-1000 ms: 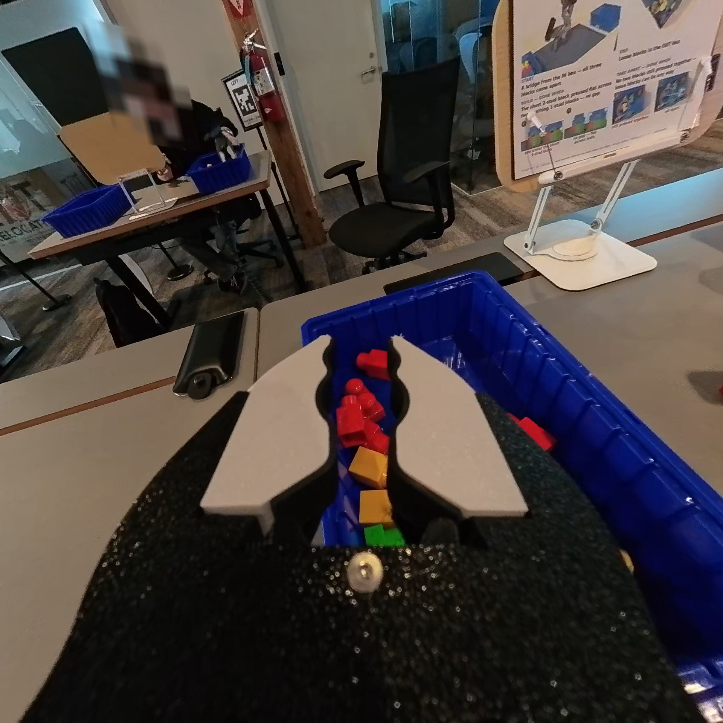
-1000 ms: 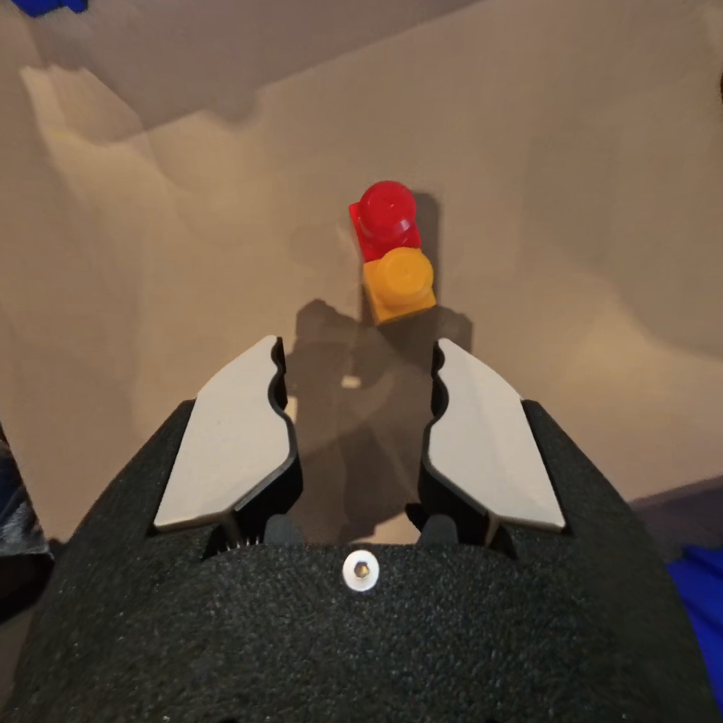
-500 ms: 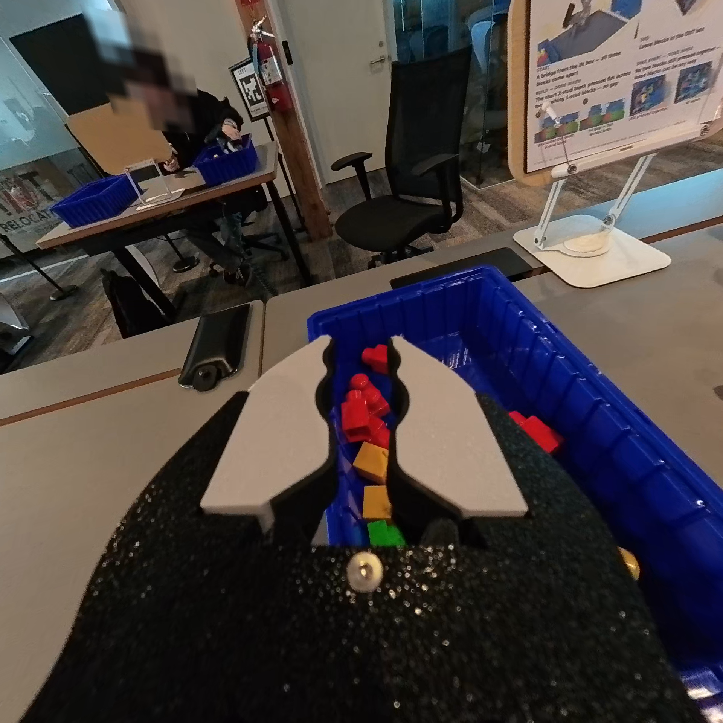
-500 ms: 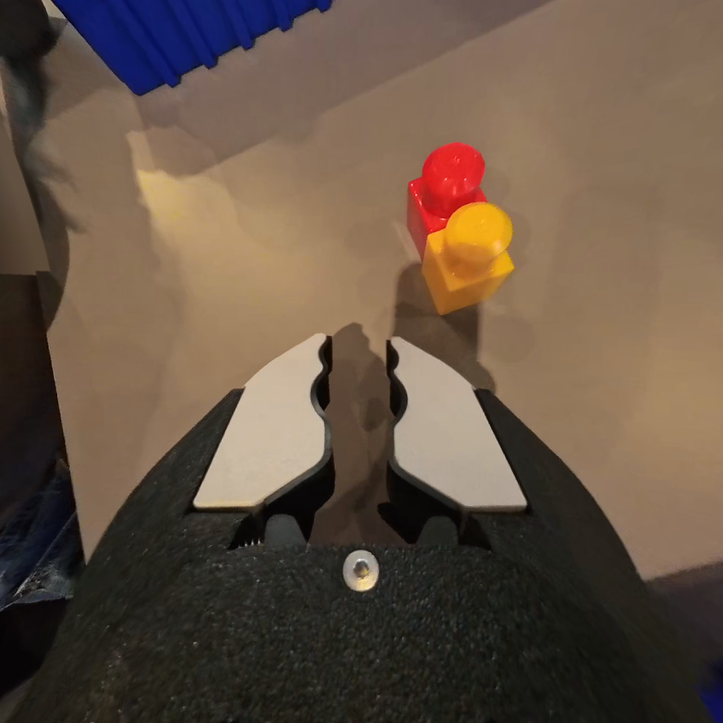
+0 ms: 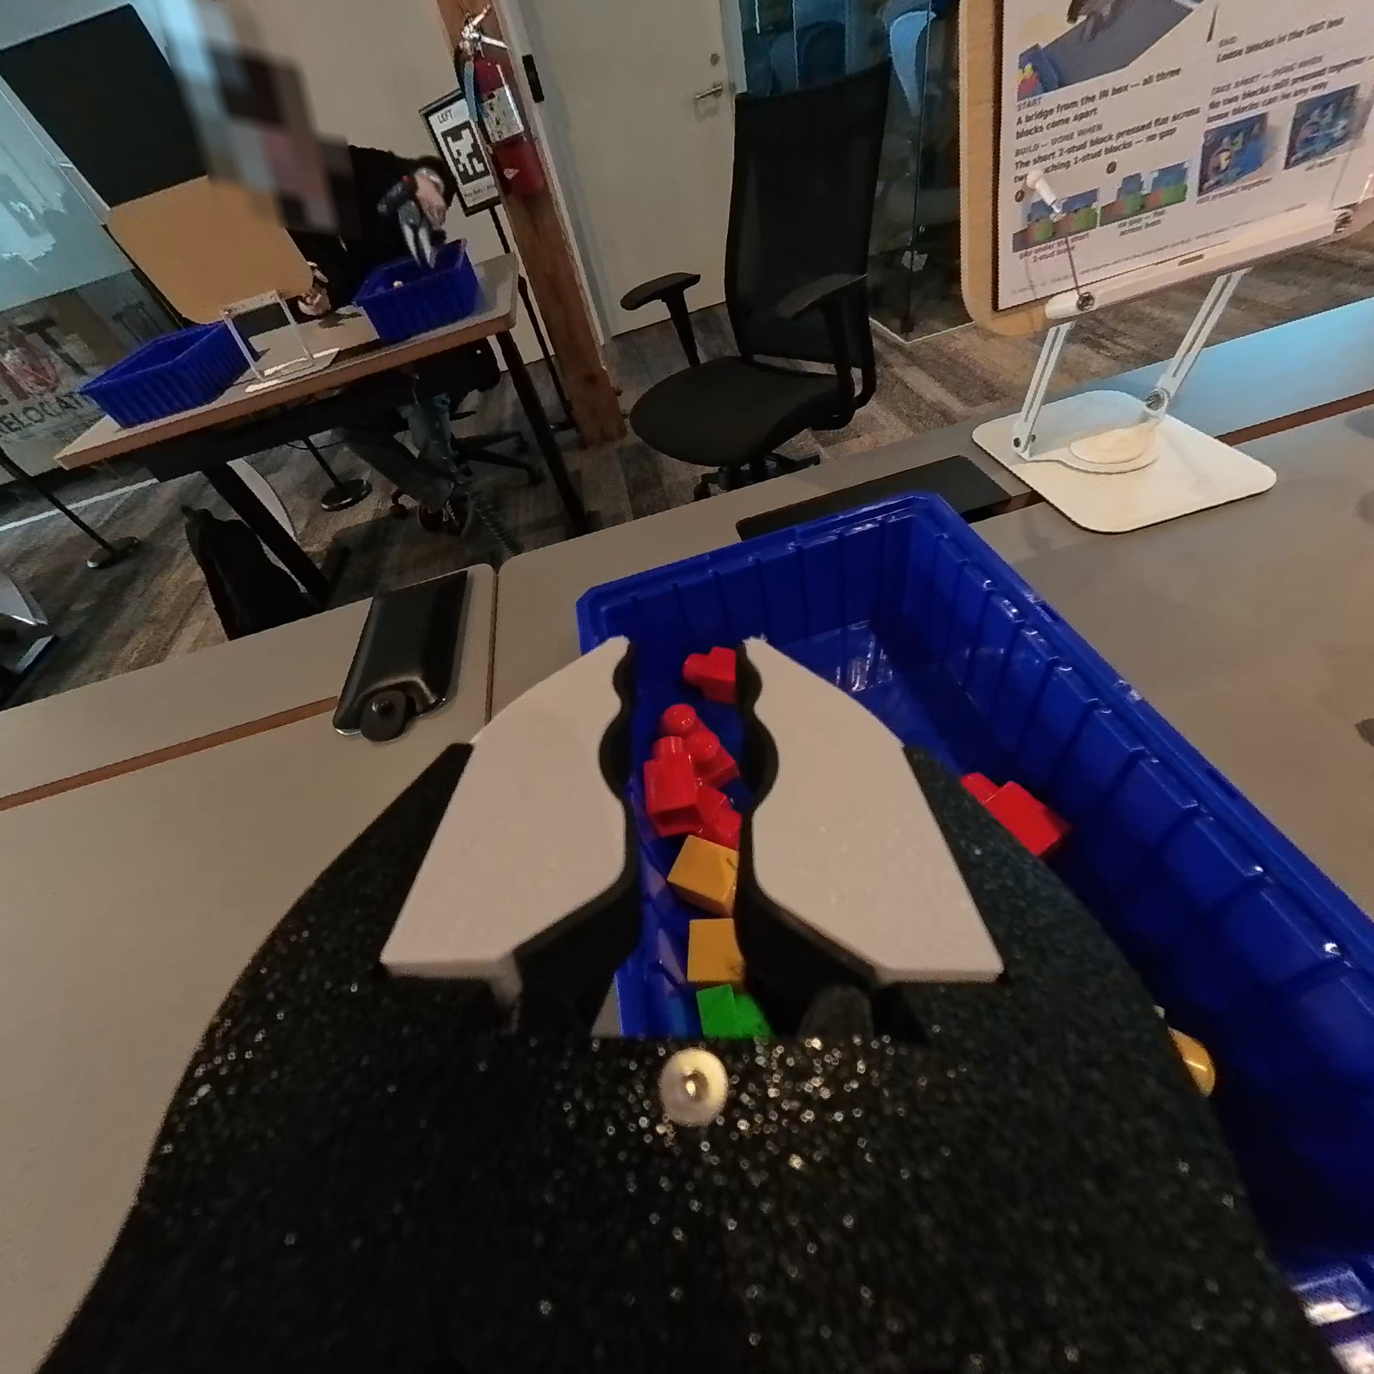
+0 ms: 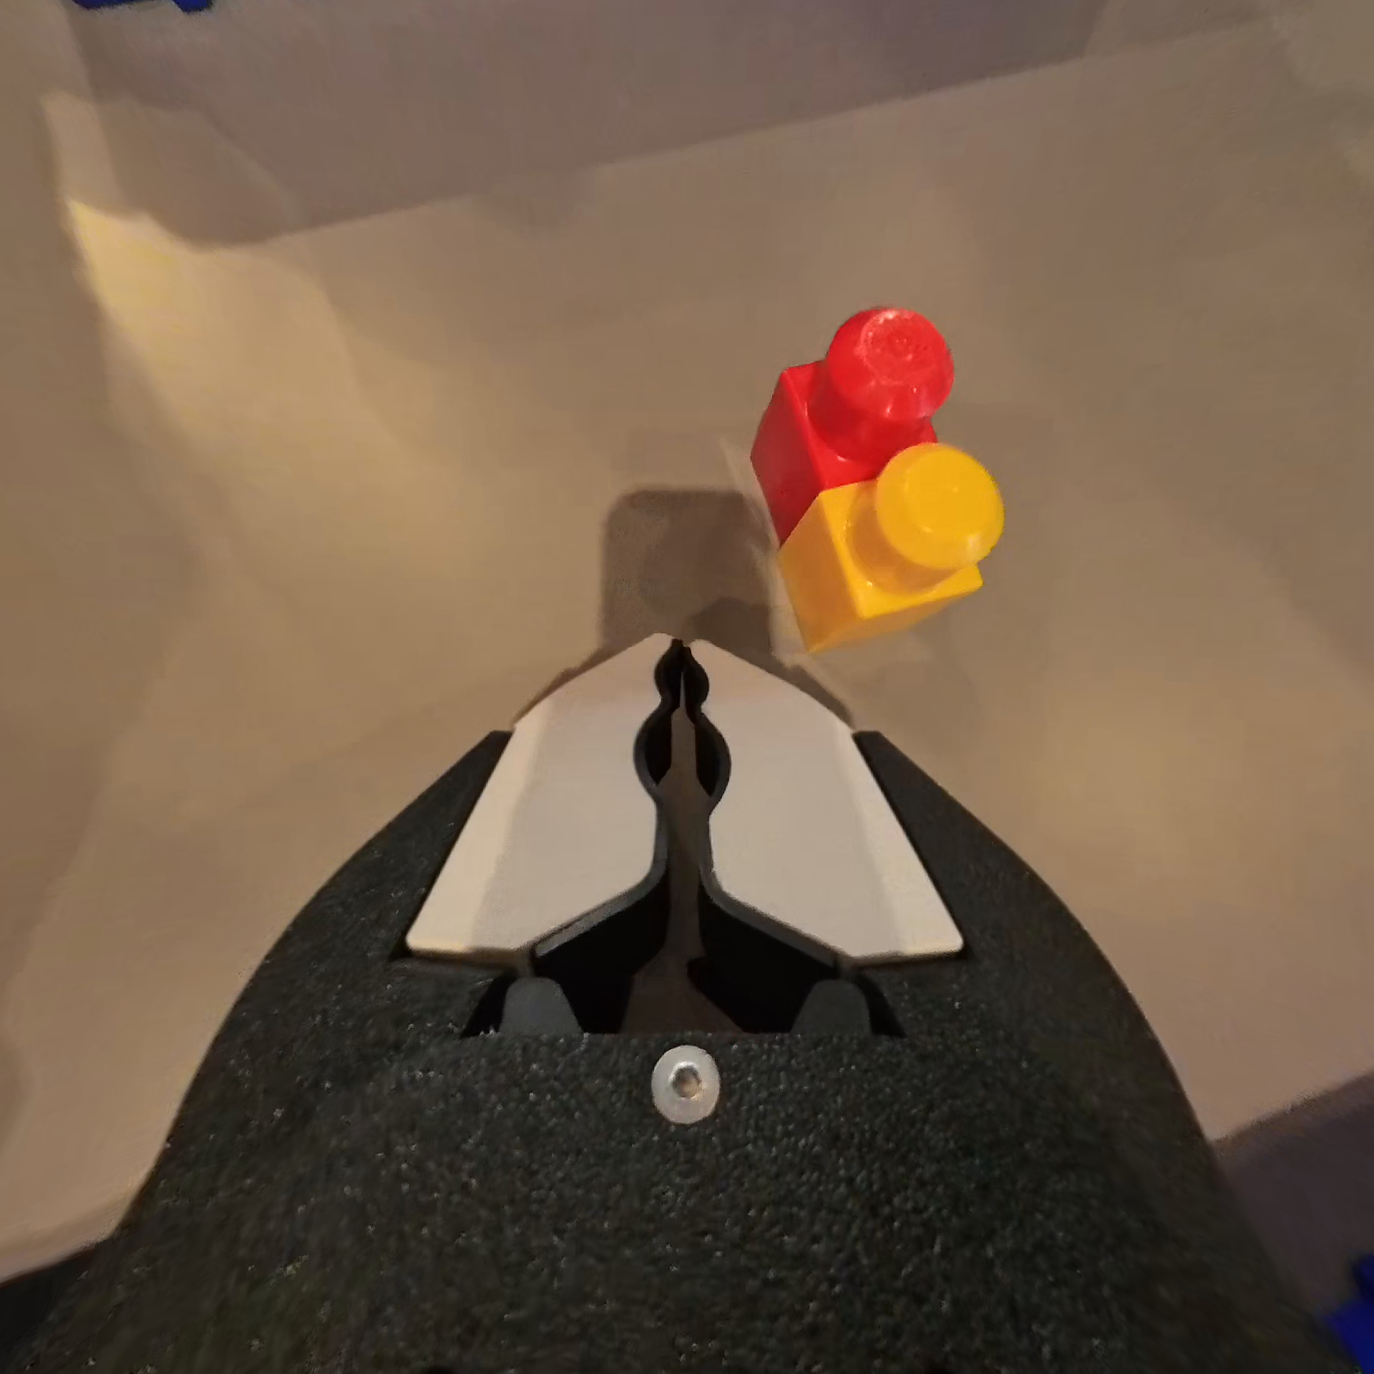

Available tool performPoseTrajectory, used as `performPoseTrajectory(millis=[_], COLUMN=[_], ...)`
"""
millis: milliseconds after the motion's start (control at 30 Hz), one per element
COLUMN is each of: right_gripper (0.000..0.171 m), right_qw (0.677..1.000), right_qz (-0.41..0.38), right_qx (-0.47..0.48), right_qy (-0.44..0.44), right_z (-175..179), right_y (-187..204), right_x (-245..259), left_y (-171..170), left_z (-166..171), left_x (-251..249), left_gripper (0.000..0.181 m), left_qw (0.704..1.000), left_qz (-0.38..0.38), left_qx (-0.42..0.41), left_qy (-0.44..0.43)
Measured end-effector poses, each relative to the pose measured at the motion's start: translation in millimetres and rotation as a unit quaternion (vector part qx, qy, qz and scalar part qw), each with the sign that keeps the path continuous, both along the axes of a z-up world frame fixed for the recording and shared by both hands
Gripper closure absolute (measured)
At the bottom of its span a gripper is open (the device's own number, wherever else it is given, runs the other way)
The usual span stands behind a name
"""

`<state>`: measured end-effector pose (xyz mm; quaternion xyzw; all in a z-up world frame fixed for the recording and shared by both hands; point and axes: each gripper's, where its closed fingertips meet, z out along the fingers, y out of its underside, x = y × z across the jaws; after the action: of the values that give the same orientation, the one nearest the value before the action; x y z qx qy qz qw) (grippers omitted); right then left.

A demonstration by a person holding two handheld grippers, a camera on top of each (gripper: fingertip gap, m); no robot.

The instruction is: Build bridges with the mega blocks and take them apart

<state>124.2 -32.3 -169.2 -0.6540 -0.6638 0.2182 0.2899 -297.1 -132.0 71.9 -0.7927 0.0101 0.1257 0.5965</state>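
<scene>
In the right wrist view a red one-stud block (image 6: 840, 424) and a yellow one-stud block (image 6: 885, 550) stand side by side, touching, on the tan table. My right gripper (image 6: 680, 648) is shut and empty, its tips just left of and nearer than the yellow block. In the left wrist view my left gripper (image 5: 684, 654) hovers over the blue bin (image 5: 1115, 751), slightly open and empty. The bin holds several loose blocks: red ones (image 5: 680, 788), yellow ones (image 5: 706, 866) and a green one (image 5: 725, 1013).
A white stand (image 5: 1130, 461) holding an instruction board sits on the table beyond the bin. A black cable cover (image 5: 405, 658) lies left of the bin. A black office chair (image 5: 751, 334) and a second table with blue bins (image 5: 163, 368) and a seated person are behind. Spacing between my two grippers at the tips: around 50 cm.
My right gripper has closed from wide open to shut and moved closer to the table, with the two blocks now up and to its right. The left gripper has barely shifted.
</scene>
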Motion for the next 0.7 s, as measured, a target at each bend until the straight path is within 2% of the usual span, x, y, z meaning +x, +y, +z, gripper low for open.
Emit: performPoseTrajectory(millis=[33,267,700], right_gripper=[0.171,0.171,0.171], right_qw=[1.0,0.998,0.995], right_qz=[-0.001,-0.003,-0.008], right_qx=[0.013,0.065,0.094], right_qy=[-0.004,-0.02,-0.023], right_z=[-0.6,-4.8,-8.1], right_y=[1.5,10.9,19.7], right_x=[-1.0,-10.1,-21.3], left_y=[0.1,0.3,0.5], left_z=[-0.2,-0.3,-1.6], left_x=[0.0,0.2,0.2], left_gripper=[0.157,0.157,0.157], left_qw=[1.0,1.0,1.0], left_qz=[0.0,0.0,-0.003], left_qx=[-0.001,-0.002,-0.005], left_qy=[0.0,0.0,-0.001])
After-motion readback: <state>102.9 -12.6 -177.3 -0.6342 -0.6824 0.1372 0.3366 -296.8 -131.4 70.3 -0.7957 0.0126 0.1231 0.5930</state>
